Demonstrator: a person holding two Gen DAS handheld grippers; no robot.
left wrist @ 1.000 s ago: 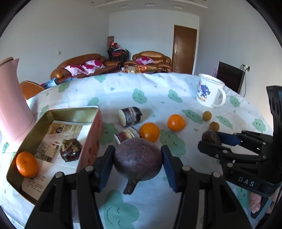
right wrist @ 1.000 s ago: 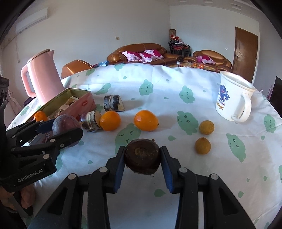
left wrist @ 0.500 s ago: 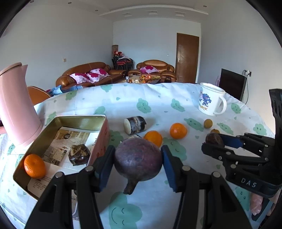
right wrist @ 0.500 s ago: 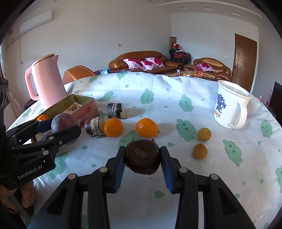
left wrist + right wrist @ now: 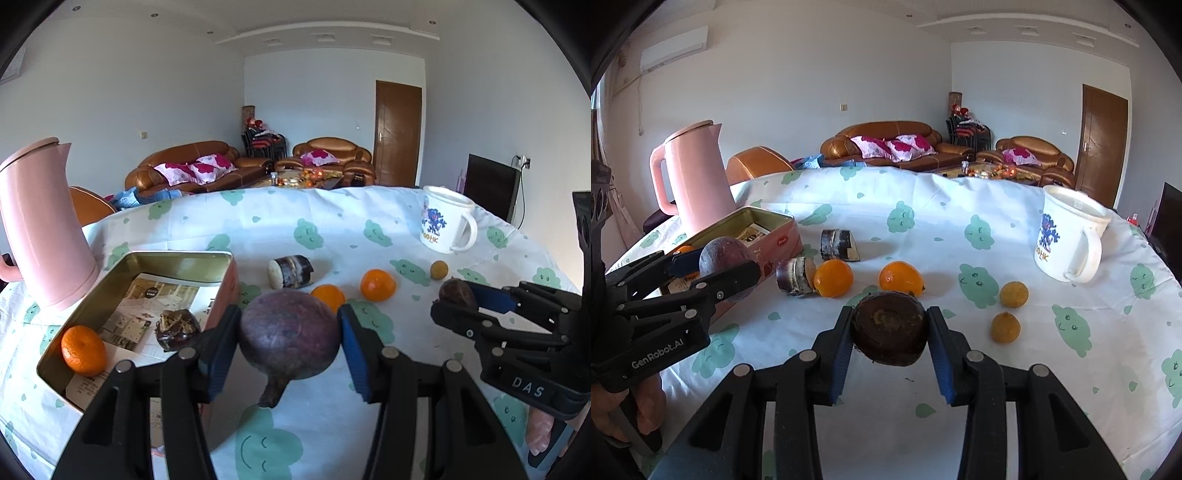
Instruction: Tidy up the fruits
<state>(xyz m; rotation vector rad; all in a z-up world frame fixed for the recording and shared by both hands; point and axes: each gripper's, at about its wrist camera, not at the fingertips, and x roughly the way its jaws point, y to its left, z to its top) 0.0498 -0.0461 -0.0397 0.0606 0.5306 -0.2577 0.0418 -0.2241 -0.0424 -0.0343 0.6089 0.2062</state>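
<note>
A living room with brown leather sofas lies behind a round table (image 5: pixel 1015 206) covered in a white cloth printed with green clouds.

Left gripper (image 5: pixel 290 341): jaws closed on a purple beet (image 5: pixel 290 336), tail pointing down, held clear above the cloth just beside the open tin box (image 5: pixel 177 258). The tin's near right wall sits close behind the left finger.

Tin contents: one mandarin (image 5: pixel 83 350) in the near left corner, one dark wrinkled fruit (image 5: pixel 178 328) near the middle, both resting on printed paper.

Right gripper (image 5: pixel 889 334): jaws closed on a dark brown round fruit (image 5: pixel 889 332), held above the cloth at the table's near side.

Loose on the cloth: two oranges (image 5: pixel 833 277) (image 5: pixel 900 277) side by side, two cut sugarcane pieces (image 5: pixel 839 245) (image 5: pixel 795 276), the nearer one touching the left orange, and two small yellow-brown fruits (image 5: pixel 1014 294) (image 5: pixel 1005 327) near each other to the right.

Other items: a pink kettle (image 5: pixel 692 177) behind the tin; a white mug (image 5: pixel 1067 238) with a blue figure at the far right.
</note>
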